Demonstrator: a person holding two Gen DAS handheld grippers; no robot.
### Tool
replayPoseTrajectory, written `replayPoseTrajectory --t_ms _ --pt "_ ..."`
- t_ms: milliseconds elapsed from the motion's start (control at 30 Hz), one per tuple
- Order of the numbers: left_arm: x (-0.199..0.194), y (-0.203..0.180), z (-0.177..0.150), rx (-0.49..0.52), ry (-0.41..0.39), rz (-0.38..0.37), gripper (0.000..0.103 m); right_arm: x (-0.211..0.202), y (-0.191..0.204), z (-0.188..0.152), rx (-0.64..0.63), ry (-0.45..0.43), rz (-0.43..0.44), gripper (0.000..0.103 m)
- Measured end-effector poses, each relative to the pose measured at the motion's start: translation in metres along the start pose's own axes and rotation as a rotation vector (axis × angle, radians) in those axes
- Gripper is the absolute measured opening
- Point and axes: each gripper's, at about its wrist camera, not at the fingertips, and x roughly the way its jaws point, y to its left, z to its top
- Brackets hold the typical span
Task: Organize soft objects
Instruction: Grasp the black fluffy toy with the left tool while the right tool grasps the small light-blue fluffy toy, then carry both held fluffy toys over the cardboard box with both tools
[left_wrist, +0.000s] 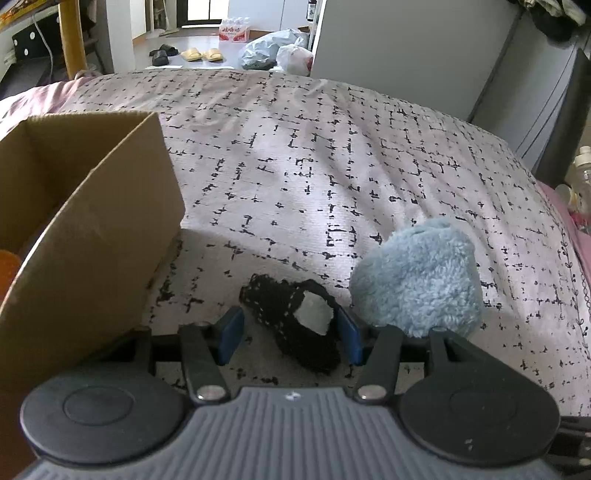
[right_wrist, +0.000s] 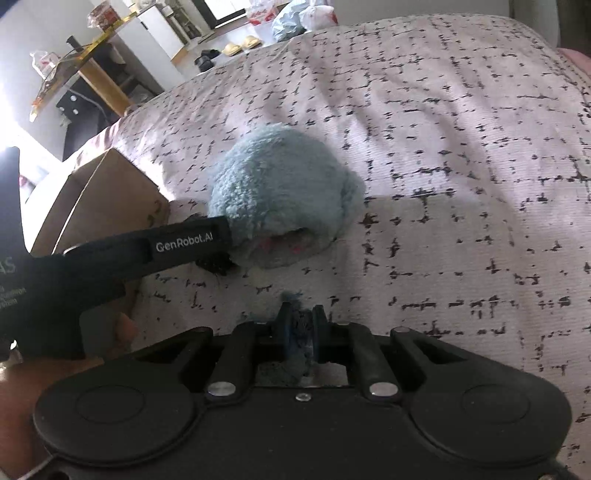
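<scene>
Fluffy light-blue plush item (left_wrist: 417, 280) lying bunched on bed, near right. Black crocheted piece (left_wrist: 291, 321) with pale patch lies flat just left of it. Cardboard box (left_wrist: 92, 240), open, far left.

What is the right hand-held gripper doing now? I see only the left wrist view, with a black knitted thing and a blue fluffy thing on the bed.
Observer: The right hand-held gripper is shut on a bit of blue fluffy fabric.
Operator: Is that fabric part of the blue fluffy thing?
Observer: I cannot tell. The blue fluffy thing lies beyond the fingertips, with bare bed cover between.
Operator: Does its side hidden from me show anything?
Observer: Yes, an opening faces the right wrist camera, with pink inside.
</scene>
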Motion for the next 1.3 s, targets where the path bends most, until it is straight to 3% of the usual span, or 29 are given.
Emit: replayPoseTrajectory --t_ms 67,133,233,633,900,1300 --pt "0.0 0.0 0.0 0.002 -0.003 -0.011 0.048 0.0 -0.002 0.0 0.008 -0.004 -0.005 0.011" --pt "-0.002 0.001 -0.001 -0.005 0.001 -0.033 0.032 -0.001 -0.002 0.0 0.011 -0.008 -0.006 0.011" --pt "-0.01 0.001 -0.003 -0.003 -0.01 -0.043 0.02 -0.004 -0.001 0.001 0.012 -0.019 -0.005 0.011" --pt "-0.066 0.007 -0.011 -0.023 -0.064 -0.039 0.019 -0.033 -0.007 -0.004 0.093 -0.119 0.084 0.011" --pt "-0.127 0.024 -0.005 -0.051 -0.099 -0.055 0.019 -0.065 0.001 -0.006 0.146 -0.185 0.167 0.011" --pt "-0.177 0.06 -0.001 -0.113 -0.165 -0.07 0.02 -0.097 0.031 -0.013 0.11 -0.232 0.144 0.011"
